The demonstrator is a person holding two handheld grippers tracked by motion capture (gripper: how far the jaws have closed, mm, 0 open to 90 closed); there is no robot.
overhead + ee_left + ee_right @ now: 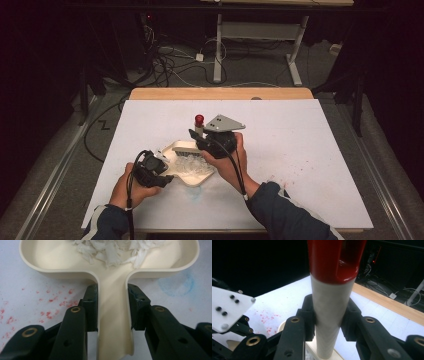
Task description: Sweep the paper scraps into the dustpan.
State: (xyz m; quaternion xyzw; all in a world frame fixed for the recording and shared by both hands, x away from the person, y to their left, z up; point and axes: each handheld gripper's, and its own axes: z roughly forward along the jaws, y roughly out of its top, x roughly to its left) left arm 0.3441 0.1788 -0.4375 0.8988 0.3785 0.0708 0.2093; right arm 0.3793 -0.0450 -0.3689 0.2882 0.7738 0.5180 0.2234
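A cream dustpan (196, 180) lies on the white table top with white shreds (192, 164) in it. My left gripper (167, 172) is shut on the dustpan's handle (113, 315), one pad on each side, and the shreds (112, 250) lie in the pan ahead. My right gripper (197, 137) is shut on a brush's upright white handle (329, 305), just below its red cap (332, 260). That red cap (199, 120) stands above the pan's far edge. The brush's lower end is hidden.
The white sheet (300, 150) over the wooden table carries red specks (50, 301) and a faint blue smudge (178, 285). The other gripper's pale plate (227, 307) shows at the left of the right gripper view. Cables (165, 60) and a desk frame stand on the floor beyond.
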